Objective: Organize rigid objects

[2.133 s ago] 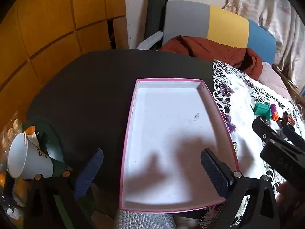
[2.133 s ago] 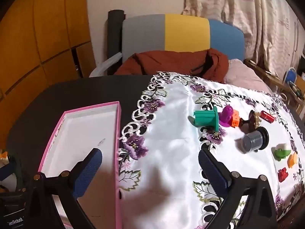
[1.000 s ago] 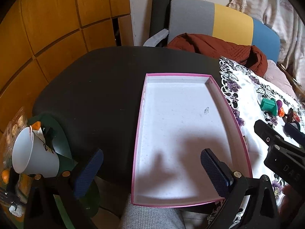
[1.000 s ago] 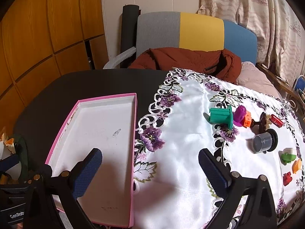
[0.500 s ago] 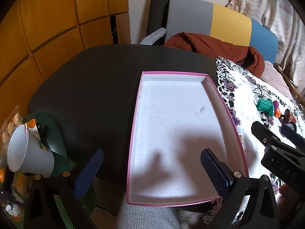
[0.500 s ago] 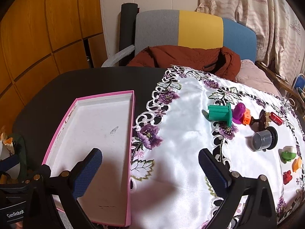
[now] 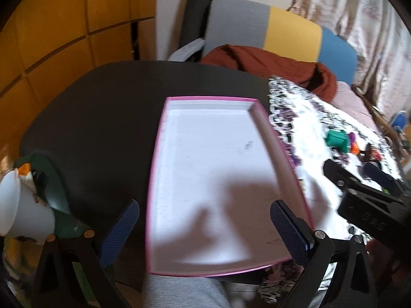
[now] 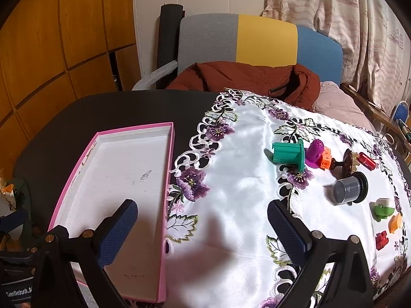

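Note:
An empty pink-rimmed white tray (image 7: 203,98) lies on the dark round table; it also shows in the right wrist view (image 8: 133,129). Small plastic toys sit on the white flowered cloth (image 8: 244,179): a green spool (image 8: 289,154), a purple piece (image 8: 316,151), a grey cup (image 8: 348,187), a red cylinder (image 8: 367,160), a green-white piece (image 8: 382,209) and small orange and red bricks (image 8: 382,240). My left gripper (image 7: 205,233) is open above the tray's near end. My right gripper (image 8: 203,231) is open over the cloth's near edge, and it shows in the left wrist view (image 7: 359,187).
A white paper cup (image 7: 18,210) and a green bag stand at the table's left edge. A grey, yellow and blue chair (image 8: 257,41) with a rust jacket (image 8: 246,79) stands behind the table. Wooden panels line the left wall.
Both grippers have drifted slightly; the views shift and the tray sits a little more to the left in the right wrist view. Nothing was taken hold of.

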